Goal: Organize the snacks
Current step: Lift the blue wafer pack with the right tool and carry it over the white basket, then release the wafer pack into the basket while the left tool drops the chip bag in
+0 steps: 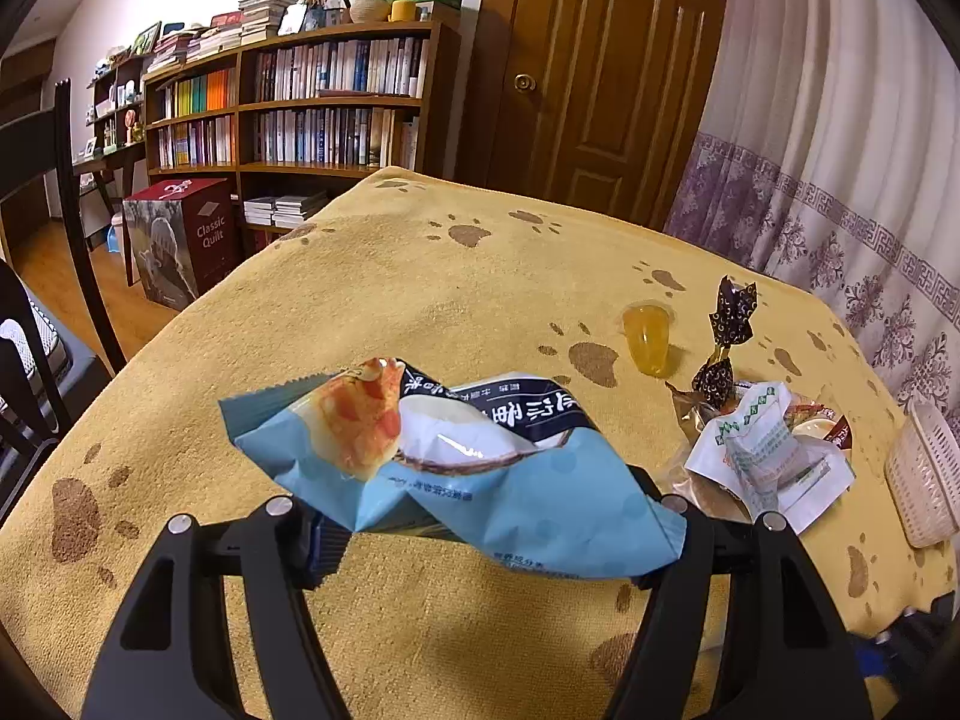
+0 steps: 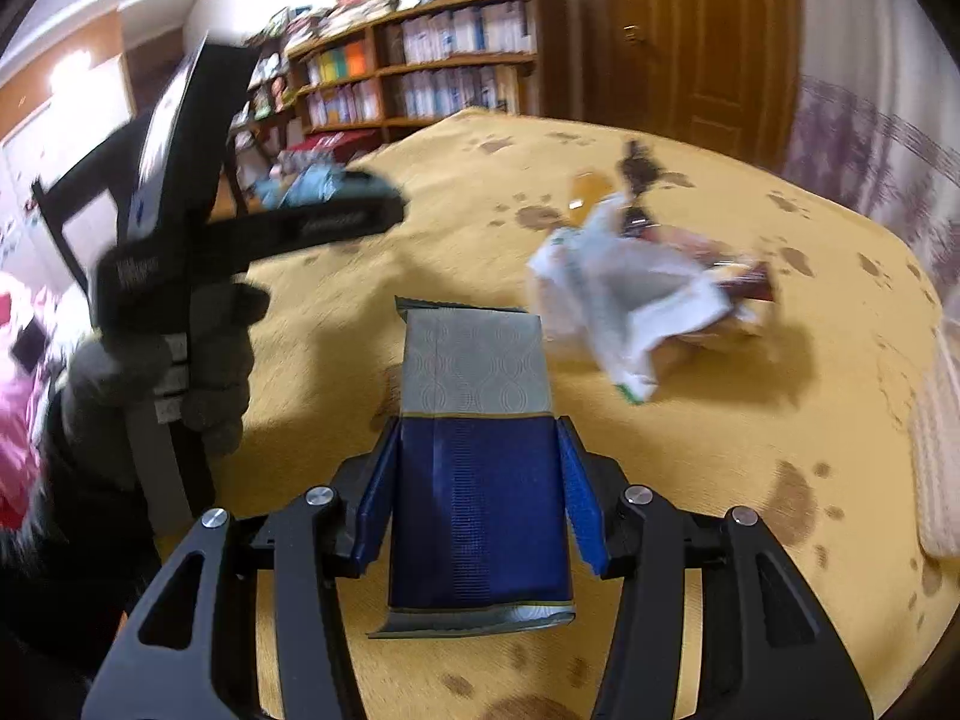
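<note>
My left gripper (image 1: 486,552) is shut on a crumpled light-blue snack bag (image 1: 456,468), held crosswise above the yellow paw-print cloth (image 1: 420,300). My right gripper (image 2: 480,498) is shut on a flat navy-and-silver packet (image 2: 474,420); its blue pads (image 2: 378,492) press both long sides. In the right wrist view, blurred, a gloved hand (image 2: 180,372) holds the left gripper (image 2: 336,204) at upper left with the blue bag (image 2: 300,186) in it. A pile of snacks lies to the right, topped by a white-and-green wrapper (image 1: 762,450) (image 2: 624,300).
An orange jelly cup (image 1: 648,339) and a dark twisted candy (image 1: 729,324) lie beyond the pile. A white woven basket (image 1: 924,474) (image 2: 942,450) stands at the cloth's right edge. Behind the table are a bookshelf (image 1: 312,102), a wooden door (image 1: 600,72) and a curtain (image 1: 840,150).
</note>
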`<action>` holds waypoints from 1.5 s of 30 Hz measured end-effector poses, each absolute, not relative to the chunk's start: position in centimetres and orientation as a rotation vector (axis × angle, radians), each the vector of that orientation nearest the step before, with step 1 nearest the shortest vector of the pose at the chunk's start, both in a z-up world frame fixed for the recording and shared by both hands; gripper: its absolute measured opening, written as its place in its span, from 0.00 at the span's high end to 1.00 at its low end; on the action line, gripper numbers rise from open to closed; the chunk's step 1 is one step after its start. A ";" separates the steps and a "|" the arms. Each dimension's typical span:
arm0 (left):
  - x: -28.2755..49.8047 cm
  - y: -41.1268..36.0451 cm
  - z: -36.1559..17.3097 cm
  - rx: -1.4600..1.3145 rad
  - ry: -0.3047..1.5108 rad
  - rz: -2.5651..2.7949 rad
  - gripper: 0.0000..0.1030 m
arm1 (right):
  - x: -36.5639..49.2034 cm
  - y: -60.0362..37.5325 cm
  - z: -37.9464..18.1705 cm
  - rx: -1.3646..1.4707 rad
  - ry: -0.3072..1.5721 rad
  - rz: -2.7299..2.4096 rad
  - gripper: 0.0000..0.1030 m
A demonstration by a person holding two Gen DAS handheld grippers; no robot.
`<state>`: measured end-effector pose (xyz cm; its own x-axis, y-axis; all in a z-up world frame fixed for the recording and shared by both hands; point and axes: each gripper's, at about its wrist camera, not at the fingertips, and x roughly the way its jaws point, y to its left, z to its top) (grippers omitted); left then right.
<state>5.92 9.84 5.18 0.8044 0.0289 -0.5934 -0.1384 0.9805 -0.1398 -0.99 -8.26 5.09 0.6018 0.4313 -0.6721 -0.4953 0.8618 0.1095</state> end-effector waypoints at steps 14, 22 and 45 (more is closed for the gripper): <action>6.2 9.1 4.6 -0.152 0.636 0.096 0.34 | -1.2 -21.7 9.8 0.114 0.627 0.249 0.50; 6.5 8.5 4.3 -0.149 0.651 0.076 0.34 | 0.3 -29.0 10.9 0.161 0.588 0.058 0.50; 5.8 5.5 6.1 -0.097 0.658 0.029 0.34 | 3.8 -37.6 8.3 0.242 0.654 -0.086 0.43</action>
